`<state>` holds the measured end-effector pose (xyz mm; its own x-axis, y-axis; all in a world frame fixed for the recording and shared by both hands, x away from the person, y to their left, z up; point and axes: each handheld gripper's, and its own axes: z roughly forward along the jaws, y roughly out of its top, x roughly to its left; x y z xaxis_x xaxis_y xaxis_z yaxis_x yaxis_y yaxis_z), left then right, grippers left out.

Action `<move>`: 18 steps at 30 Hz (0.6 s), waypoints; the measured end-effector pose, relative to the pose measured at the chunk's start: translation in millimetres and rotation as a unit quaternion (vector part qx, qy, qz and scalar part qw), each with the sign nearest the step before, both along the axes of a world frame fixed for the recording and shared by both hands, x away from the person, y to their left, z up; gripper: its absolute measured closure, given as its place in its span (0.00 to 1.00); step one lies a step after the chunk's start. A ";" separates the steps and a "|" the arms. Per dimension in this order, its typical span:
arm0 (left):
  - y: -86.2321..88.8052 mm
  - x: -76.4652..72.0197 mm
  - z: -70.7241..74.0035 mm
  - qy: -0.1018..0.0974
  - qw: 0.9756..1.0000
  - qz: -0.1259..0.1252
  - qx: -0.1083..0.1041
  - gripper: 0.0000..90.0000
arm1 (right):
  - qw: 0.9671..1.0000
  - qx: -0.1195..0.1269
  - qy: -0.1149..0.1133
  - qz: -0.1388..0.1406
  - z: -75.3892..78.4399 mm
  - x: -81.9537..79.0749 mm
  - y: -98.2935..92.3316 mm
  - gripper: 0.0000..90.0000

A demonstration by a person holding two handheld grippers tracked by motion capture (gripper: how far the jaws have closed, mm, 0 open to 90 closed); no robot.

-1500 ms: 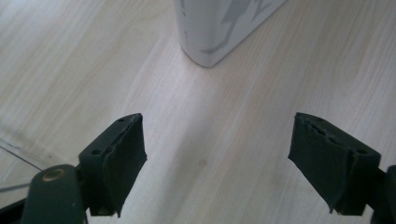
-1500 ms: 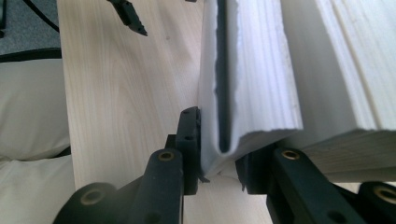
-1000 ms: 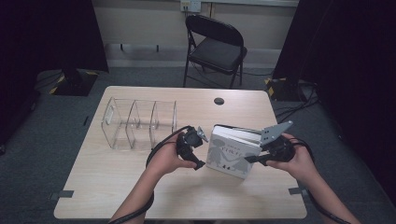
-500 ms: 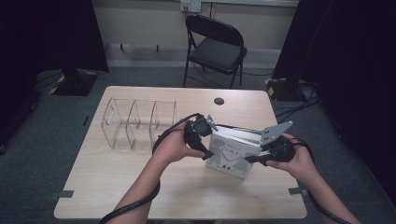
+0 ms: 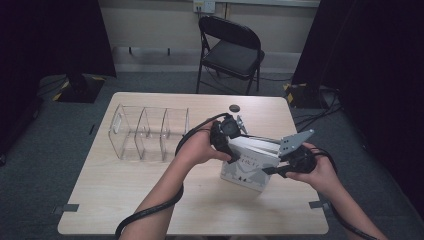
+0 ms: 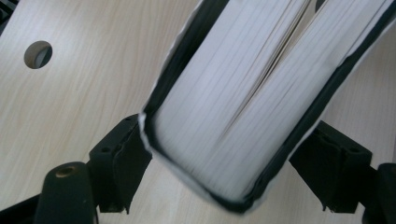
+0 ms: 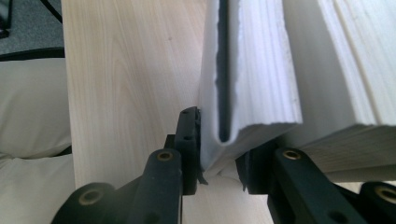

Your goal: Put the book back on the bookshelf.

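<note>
on a wooden table (image 5: 125, 195), the right gripper (image 7: 219, 154) is pinching a white book (image 5: 250, 159); the left gripper (image 6: 224, 168) is straddling its pages, jaws wide.

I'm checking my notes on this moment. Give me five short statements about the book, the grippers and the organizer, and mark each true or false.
1. The right gripper is shut on the book. True.
2. The left gripper has its jaws spread on either side of the book's page edge. True.
3. The clear organizer holds the book. False: the book stands on the table, right of the organizer.
4. The folding chair is tipped over. False: it stands upright beyond the table.
5. The book lies flat and closed. False: it stands on edge, pages slightly parted.
</note>
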<state>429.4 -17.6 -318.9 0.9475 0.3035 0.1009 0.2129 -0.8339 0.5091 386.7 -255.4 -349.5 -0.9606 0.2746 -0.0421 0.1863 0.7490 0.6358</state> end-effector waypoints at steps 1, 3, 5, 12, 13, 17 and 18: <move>-2.2 0.1 -0.1 0.000 1.000 -0.005 0.002 0.25 | 1.000 0.000 0.000 0.000 0.0 0.1 0.0 0.80; -6.3 -1.0 -0.1 0.000 1.000 -0.017 0.004 0.27 | 1.000 0.001 0.000 -0.001 -0.1 0.4 -0.4 0.80; -9.2 -2.1 0.4 0.000 1.000 -0.017 0.013 0.29 | 1.000 0.002 0.000 -0.001 -0.2 0.7 -1.0 0.80; -10.9 -6.1 3.9 0.012 1.000 -0.009 0.027 0.35 | 1.000 0.007 -0.005 -0.012 0.2 0.0 -6.8 0.76; -10.5 -7.3 5.6 0.011 0.999 -0.017 0.034 0.37 | 1.000 0.007 -0.005 -0.014 0.0 -0.3 -7.6 0.75; -8.9 -13.2 8.0 0.018 0.999 -0.027 0.038 0.43 | 1.000 0.015 -0.002 -0.017 -1.1 0.5 -11.2 0.76; -8.8 -15.4 8.3 0.017 0.999 -0.030 0.038 0.44 | 1.000 0.016 0.000 -0.019 -1.3 0.4 -11.5 0.76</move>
<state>414.1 -26.4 -310.5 0.9670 0.2387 0.0889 0.1776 -0.8821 0.4363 387.1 -266.9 -350.7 -0.9494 0.3124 -0.0324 0.2146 0.7206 0.6593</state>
